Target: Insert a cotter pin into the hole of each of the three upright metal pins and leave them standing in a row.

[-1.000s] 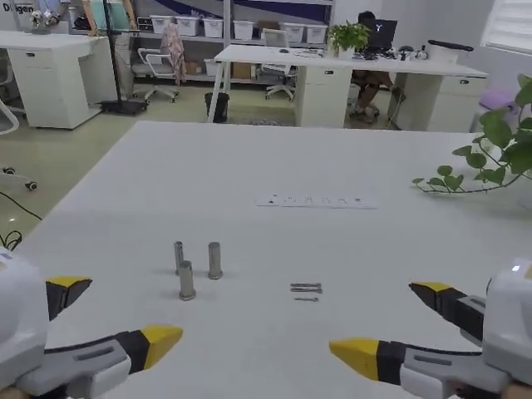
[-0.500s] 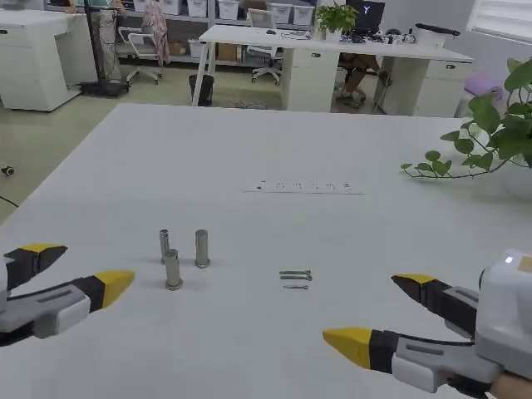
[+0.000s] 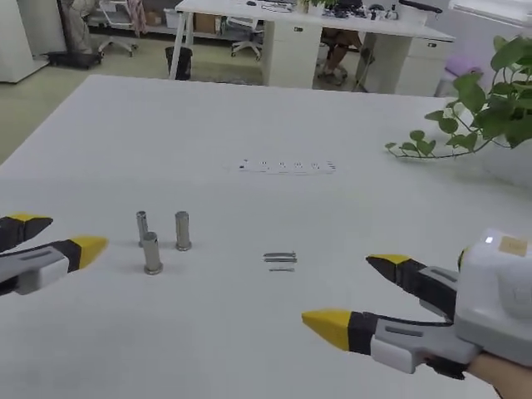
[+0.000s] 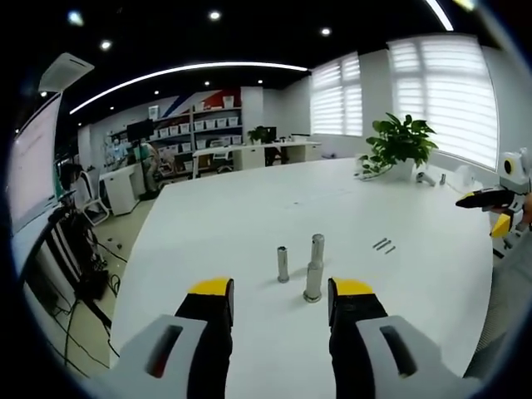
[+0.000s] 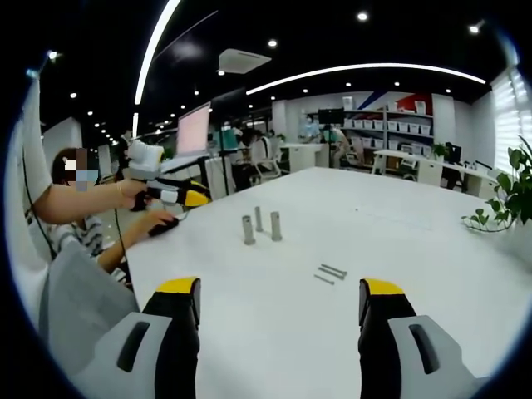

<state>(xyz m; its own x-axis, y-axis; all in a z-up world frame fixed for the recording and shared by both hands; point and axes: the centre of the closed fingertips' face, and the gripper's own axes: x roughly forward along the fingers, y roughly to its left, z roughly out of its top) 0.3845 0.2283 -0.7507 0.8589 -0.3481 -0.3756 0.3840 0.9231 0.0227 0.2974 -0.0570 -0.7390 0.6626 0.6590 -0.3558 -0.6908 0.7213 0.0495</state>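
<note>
The left gripper (image 3: 68, 233), jaws apart, hovers just left of the three upright metal pins (image 3: 152, 253), while the cotter pins (image 3: 280, 259) lie on the table (image 3: 274, 125) ahead of the right gripper (image 3: 341, 288), its jaws likewise spread.

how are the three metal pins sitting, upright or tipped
Upright: all three metal pins stand on end on the white table.

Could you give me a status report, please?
Left gripper open, right gripper open, both empty. Three metal pins upright; cotter pins loose on the table beside them. Nothing in the way.
</note>
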